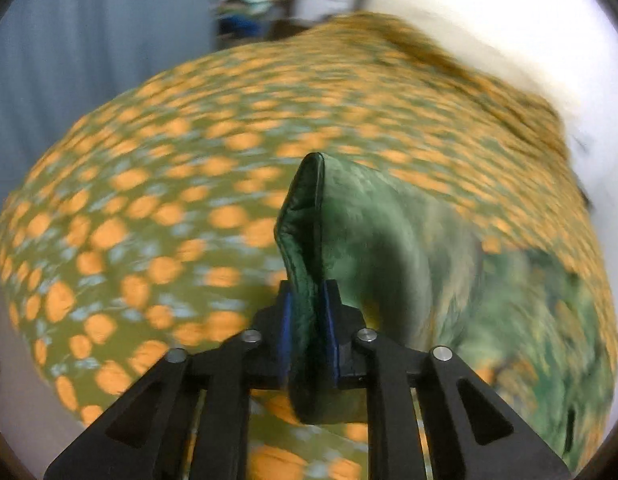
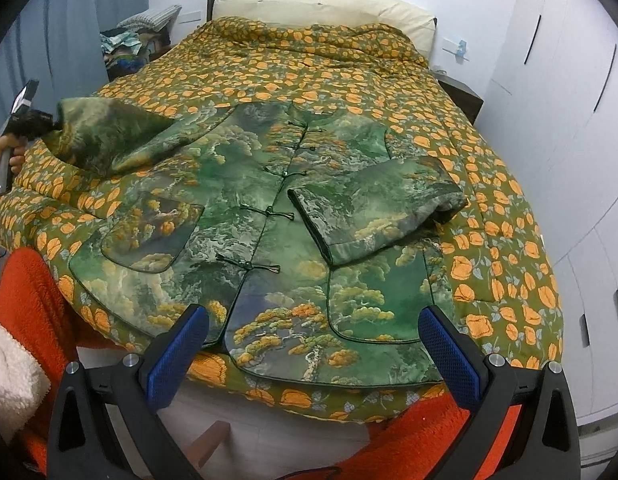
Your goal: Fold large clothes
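Observation:
A green padded jacket [image 2: 269, 216] with a landscape print lies front up on the bed, knot buttons down its middle. One sleeve [image 2: 373, 208] is folded across the body on the right. The other sleeve [image 2: 109, 132] is lifted off the quilt at the left, its cuff inside my left gripper [image 2: 45, 122], which a hand holds. In the left wrist view, which is blurred, my left gripper [image 1: 309, 304] is shut on that green sleeve cuff [image 1: 309, 208], which stands up between the blue pads. My right gripper [image 2: 313, 316] hangs open over the jacket's near hem, holding nothing.
An olive quilt with orange flowers [image 2: 509, 248] covers the bed, with a cream headboard [image 2: 321, 4] behind. White wardrobe doors [image 2: 581, 120] stand on the right. A clutter pile [image 2: 125, 48] sits back left. Orange fleece fabric [image 2: 33, 304] lies at the near edge.

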Available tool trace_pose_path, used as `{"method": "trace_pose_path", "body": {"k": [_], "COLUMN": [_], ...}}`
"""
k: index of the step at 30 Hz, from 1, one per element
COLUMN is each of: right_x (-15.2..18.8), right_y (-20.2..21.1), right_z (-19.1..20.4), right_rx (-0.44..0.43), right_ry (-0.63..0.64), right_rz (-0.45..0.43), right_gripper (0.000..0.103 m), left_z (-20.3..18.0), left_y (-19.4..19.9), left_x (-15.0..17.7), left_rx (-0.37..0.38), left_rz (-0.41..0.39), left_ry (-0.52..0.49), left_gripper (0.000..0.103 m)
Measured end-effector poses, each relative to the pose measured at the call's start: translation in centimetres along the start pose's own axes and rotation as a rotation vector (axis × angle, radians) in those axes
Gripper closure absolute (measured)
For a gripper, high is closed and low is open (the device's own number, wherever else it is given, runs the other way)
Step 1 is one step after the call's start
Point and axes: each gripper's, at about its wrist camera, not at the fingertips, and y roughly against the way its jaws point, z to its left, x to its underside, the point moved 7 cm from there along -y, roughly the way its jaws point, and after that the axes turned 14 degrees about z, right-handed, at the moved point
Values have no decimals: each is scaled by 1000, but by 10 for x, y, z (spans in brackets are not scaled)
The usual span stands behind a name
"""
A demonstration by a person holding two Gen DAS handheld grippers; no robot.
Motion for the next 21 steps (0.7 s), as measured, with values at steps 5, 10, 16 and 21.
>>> {"method": "trace_pose_path", "body": {"k": [5,10,16,21], "right_x": [-1,-2,-12,-14], "right_y": [4,2,-7,-3], "right_z": [8,10,22,26], "right_rx": [7,4,-20,-17], "right_ry": [16,11,48,63], "right_rz": [-3,5,17,-1], "right_gripper": [0,0,0,0], "left_z": [88,71,-117,-239], "left_y": [-14,-18,-58,-124], "left_x": [-7,23,117,168], "left_rx": [-76,69,440,413], "left_rz": [-18,39,346,497], "left_ry": [269,209,-253,-427], "left_gripper": [31,32,32,34]}}
